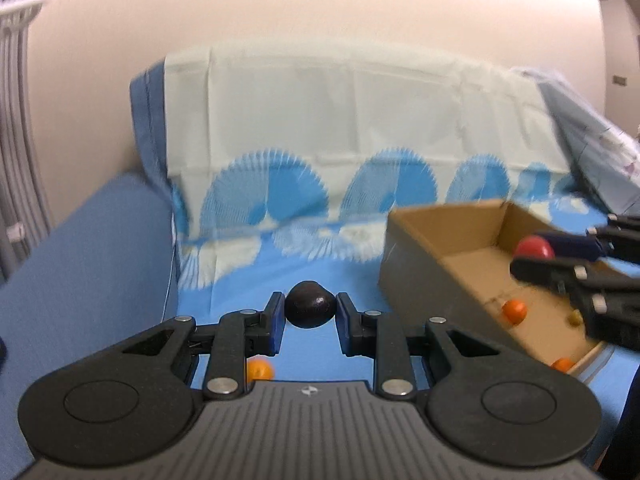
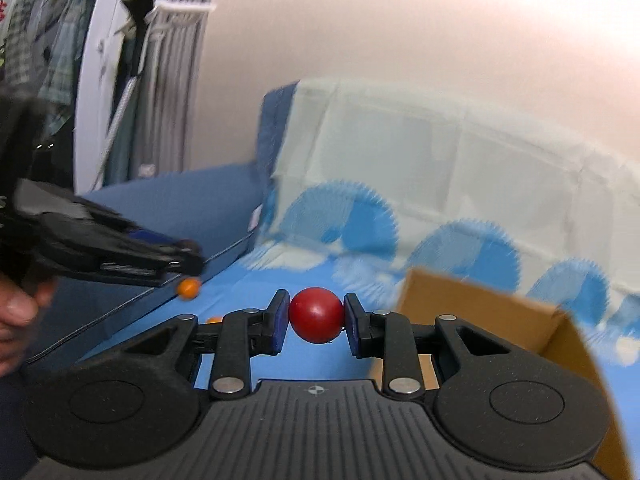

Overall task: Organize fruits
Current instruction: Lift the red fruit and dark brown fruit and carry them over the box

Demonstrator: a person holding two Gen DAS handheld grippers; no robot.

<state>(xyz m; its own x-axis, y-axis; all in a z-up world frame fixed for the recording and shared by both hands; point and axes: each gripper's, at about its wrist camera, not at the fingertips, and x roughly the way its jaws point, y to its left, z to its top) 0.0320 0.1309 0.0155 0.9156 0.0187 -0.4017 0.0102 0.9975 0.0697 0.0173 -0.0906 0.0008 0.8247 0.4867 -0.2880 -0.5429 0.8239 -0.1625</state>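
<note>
My left gripper (image 1: 311, 312) is shut on a dark purple fruit (image 1: 311, 307), lifted above the blue patterned sheet (image 1: 256, 272). My right gripper (image 2: 316, 318) is shut on a round red fruit (image 2: 317, 314); from the left wrist view the same red fruit (image 1: 534, 249) hangs over the open cardboard box (image 1: 452, 236). Small orange fruits (image 1: 514, 311) lie inside the box. One more orange fruit (image 1: 259, 369) rests on the sheet under my left gripper. In the right wrist view an orange fruit (image 2: 189, 288) sits on the sheet below the left gripper's body (image 2: 120, 248).
A pale cloth with blue fan prints (image 1: 360, 120) drapes a raised backrest behind the bed surface. A blue cushion (image 1: 80, 256) lies at the left. The box's near corner (image 2: 480, 304) is just right of my right gripper. A person's hand (image 2: 16, 312) holds the left gripper.
</note>
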